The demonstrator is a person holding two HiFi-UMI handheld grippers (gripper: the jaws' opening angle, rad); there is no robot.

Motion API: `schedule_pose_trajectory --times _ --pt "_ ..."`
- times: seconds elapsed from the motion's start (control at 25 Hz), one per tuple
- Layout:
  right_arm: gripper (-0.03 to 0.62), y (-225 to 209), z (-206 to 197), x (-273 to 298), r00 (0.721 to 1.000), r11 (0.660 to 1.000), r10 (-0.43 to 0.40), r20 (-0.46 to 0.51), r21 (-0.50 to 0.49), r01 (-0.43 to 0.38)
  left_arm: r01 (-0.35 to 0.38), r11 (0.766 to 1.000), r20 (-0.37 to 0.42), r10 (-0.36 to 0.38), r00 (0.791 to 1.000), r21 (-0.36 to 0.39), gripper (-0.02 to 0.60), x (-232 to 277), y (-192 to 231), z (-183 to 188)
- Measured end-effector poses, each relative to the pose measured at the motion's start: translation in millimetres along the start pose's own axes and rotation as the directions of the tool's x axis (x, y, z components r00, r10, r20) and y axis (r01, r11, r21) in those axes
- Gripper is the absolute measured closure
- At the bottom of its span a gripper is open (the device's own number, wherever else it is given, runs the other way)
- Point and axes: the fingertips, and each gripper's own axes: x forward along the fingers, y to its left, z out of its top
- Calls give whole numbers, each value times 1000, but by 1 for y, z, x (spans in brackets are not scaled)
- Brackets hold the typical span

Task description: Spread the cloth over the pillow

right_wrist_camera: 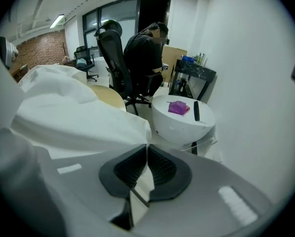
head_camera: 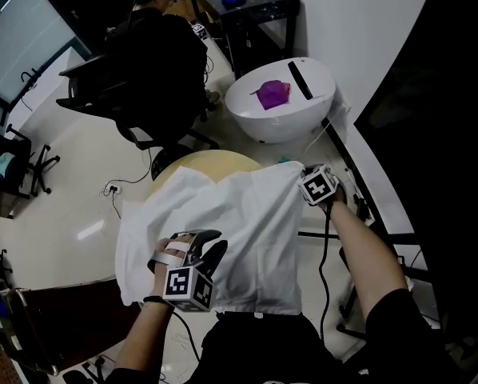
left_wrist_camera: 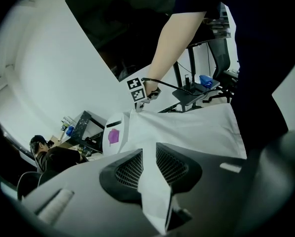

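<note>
Both jaw pairs are clamped on the cloth [head_camera: 247, 230]: left gripper [head_camera: 209, 249] at near side of the pillow [head_camera: 211, 163], right gripper [head_camera: 301, 176] at its right edge. We're mid-spread; pillow's far rim is bare, so next we'd carry cloth fwd & lower evenly

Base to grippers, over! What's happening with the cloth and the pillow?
Left gripper shut on white fabric cloth. Right gripper shut on it too. Cloth drapes tan round pillow, far rim bare. Nothing blocking.

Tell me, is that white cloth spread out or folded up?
Spread out: the white cloth lies as one wide sheet over the tan pillow, its edge gripped by the left gripper and the right gripper.
</note>
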Motion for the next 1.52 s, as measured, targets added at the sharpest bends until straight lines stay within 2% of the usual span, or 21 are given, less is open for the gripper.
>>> schedule_pose_trajectory --times 0.28,0.56,0.84,1.12,1.28,1.52 --pt "566 16 -5 40 998 998 54 -21 -19 -55 46 999 -46 -47 998 -29 508 12 -18 -14" --pt "494 22 -10 50 996 995 84 10 44 -85 68 996 -67 -71 995 -50 508 24 -27 -22" --pt "465 17 2 -1 985 992 109 131 52 -116 65 997 -46 -67 997 -38 508 17 -26 -22" --pt "464 5 -18 -62 984 984 77 158 145 -100 78 997 -1 -78 997 -1 508 5 -35 -14" --pt "464 47 -16 -111 965 983 125 232 100 -151 90 995 36 -91 995 30 508 -2 -43 -15" --pt "465 142 -20 -171 931 969 214 296 53 -240 130 989 73 -135 988 67 508 -11 -61 -21"
